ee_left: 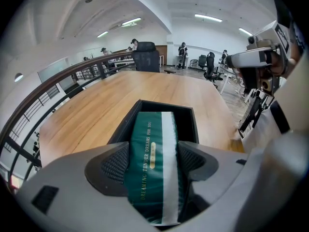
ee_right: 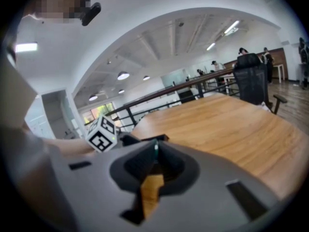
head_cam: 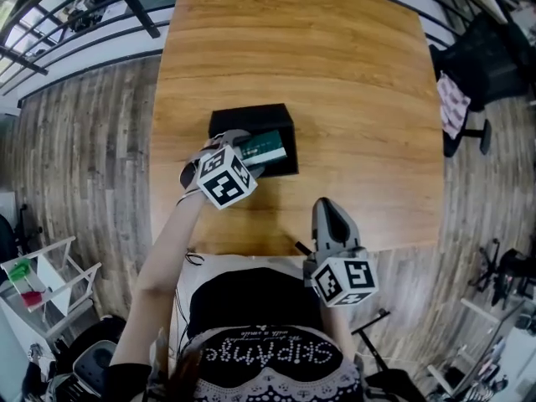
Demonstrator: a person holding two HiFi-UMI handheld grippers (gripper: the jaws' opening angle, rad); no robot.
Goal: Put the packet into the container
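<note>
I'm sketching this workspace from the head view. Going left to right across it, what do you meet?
white rack → left claw, shut on the green packet at the black container → right claw → black office chair

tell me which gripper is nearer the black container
Left. The left gripper is at the black container's near rim, shut on the green packet over the opening. The right gripper sits apart, shut and empty, by the table's near edge.
</note>
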